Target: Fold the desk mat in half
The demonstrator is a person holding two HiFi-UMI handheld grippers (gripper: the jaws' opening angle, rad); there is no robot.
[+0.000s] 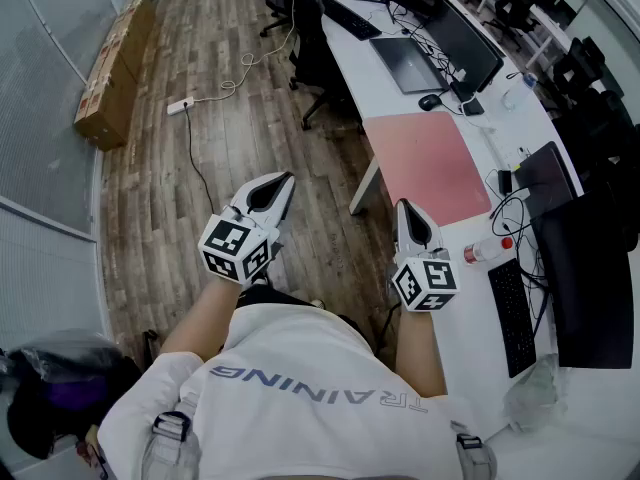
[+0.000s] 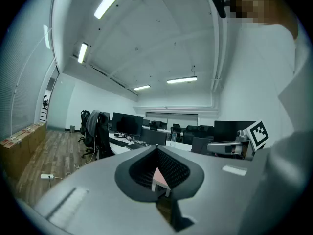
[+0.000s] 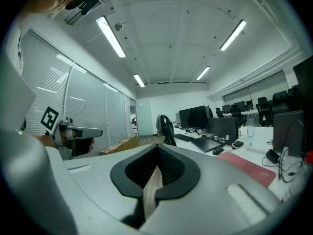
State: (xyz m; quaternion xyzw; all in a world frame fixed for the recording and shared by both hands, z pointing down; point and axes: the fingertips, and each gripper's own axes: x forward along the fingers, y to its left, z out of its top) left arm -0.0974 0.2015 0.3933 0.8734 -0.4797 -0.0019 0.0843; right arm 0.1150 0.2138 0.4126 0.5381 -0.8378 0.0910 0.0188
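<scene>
The pink desk mat [image 1: 430, 163] lies flat on the white desk [image 1: 385, 93], ahead of me and to my right. It also shows as a pink strip [image 3: 247, 166] in the right gripper view. My left gripper [image 1: 288, 178] is held in the air over the wood floor, well to the left of the desk, jaws shut and empty. The right gripper [image 1: 403, 206] hovers at the desk's near edge, just short of the mat's near left corner, also shut with nothing in it. Neither gripper touches the mat.
On the desk beyond the mat are a laptop [image 1: 408, 63] and a mouse [image 1: 430, 101]. A red-capped bottle [image 1: 485, 250], a keyboard [image 1: 515, 318], cables and monitors sit to its right. A black chair [image 1: 315, 48] stands at the desk. Cardboard boxes [image 1: 115, 68] and a power strip [image 1: 180, 106] lie on the floor.
</scene>
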